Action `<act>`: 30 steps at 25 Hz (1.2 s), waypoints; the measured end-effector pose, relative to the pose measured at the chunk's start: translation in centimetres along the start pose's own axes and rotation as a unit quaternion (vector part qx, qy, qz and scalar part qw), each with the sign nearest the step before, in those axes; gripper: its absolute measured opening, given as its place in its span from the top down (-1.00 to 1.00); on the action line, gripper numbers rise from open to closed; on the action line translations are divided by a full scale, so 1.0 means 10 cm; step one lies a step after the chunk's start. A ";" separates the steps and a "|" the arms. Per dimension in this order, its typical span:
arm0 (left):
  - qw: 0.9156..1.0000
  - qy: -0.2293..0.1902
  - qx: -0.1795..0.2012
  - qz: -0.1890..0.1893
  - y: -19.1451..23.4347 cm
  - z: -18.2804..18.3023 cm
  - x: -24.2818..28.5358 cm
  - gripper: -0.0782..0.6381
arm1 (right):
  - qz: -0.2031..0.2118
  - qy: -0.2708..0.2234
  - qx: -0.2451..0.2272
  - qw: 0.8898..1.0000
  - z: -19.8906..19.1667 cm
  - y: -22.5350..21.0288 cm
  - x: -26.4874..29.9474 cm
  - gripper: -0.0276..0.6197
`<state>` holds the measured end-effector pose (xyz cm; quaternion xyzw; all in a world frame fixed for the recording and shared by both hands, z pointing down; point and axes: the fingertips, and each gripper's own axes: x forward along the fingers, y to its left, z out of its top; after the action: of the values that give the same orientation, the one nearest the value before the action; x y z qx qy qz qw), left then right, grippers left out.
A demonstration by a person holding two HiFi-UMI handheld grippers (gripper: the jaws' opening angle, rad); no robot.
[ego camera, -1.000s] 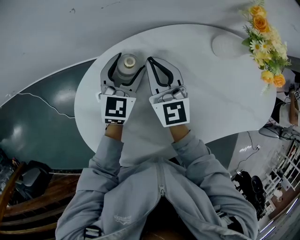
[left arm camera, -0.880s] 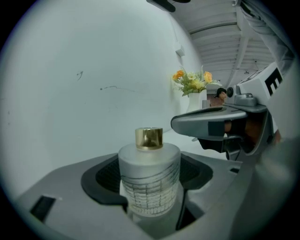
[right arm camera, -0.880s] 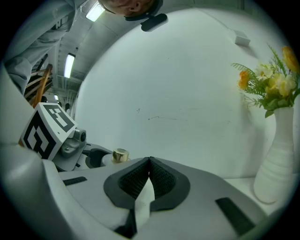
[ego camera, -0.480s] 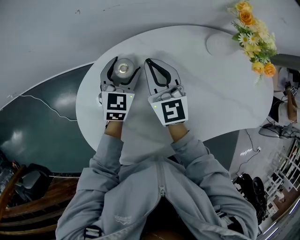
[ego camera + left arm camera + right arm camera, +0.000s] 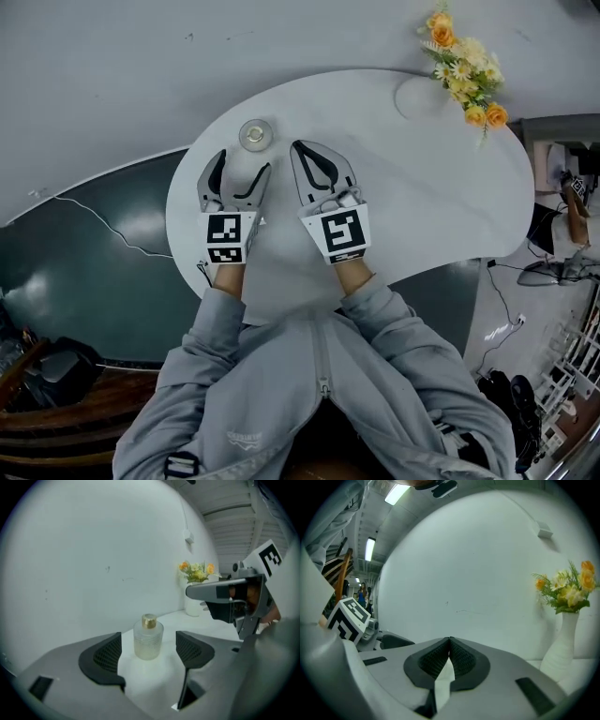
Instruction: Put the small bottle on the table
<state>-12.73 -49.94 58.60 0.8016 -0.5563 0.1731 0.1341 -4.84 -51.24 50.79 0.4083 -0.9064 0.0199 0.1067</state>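
Note:
The small bottle (image 5: 255,134) is clear glass with a gold cap and stands upright on the white table (image 5: 422,187). My left gripper (image 5: 244,161) lies just behind it, jaws opening, nothing pressed between them. In the left gripper view the bottle (image 5: 148,639) stands just past the two dark pads (image 5: 108,653), apart from both. My right gripper (image 5: 298,146) rests beside the left one on the table, jaws shut with nothing in them. In the right gripper view its gripper (image 5: 450,641) has its pads together.
A white vase (image 5: 412,96) with yellow and orange flowers (image 5: 464,66) stands at the table's far right end. A white wall runs behind the table. The table's left edge (image 5: 173,202) drops to a dark floor with a thin cable (image 5: 103,225).
The left gripper has let go of the bottle and drawn back toward the person. The bottle stays standing on the table. The right gripper keeps its place beside it.

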 end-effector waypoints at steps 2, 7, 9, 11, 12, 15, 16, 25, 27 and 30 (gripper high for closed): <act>1.000 -0.028 0.001 0.015 0.00 0.18 -0.20 -0.19 | 0.002 -0.007 -0.007 1.000 0.11 0.08 -0.09 0.83; 0.994 -0.102 0.021 0.030 -0.09 0.77 -0.79 0.45 | 0.001 -0.036 -0.020 0.999 0.51 0.31 -0.38 0.83; 0.991 -0.125 0.028 0.039 -0.15 0.98 -1.00 0.61 | 0.004 -0.048 -0.036 0.998 0.67 0.40 -0.50 0.83; 0.989 -0.138 0.032 0.044 -0.24 1.12 -1.20 0.74 | 0.008 -0.054 -0.046 0.997 0.79 0.47 -0.64 0.83; 0.988 -0.143 0.032 0.047 -0.27 1.18 -1.29 0.76 | 0.008 -0.058 -0.047 0.997 0.85 0.49 -0.70 0.83; 0.988 -0.140 0.026 0.052 -0.36 1.31 -1.51 0.76 | 0.001 -0.071 -0.042 0.997 1.08 0.50 -0.89 0.83; 0.989 -0.136 0.021 0.054 -0.38 1.34 -1.59 0.76 | -0.002 -0.075 -0.040 0.996 1.15 0.50 -0.96 0.83; 0.982 -0.175 0.001 0.074 -0.58 1.69 -2.31 0.76 | -0.018 -0.089 -0.017 0.996 1.56 0.59 -1.53 0.83; 0.981 -0.176 0.004 0.079 -0.62 1.72 -2.40 0.76 | -0.023 -0.092 -0.018 0.995 1.60 0.58 -1.64 0.83; 0.981 -0.175 0.008 0.080 -0.69 1.71 -2.51 0.76 | -0.032 -0.092 -0.017 0.995 1.63 0.59 -1.80 0.83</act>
<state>-12.13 -33.29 32.22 0.7735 -0.6321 0.0446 0.0140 -0.54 -36.08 31.36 0.4355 -0.8989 -0.0366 0.0305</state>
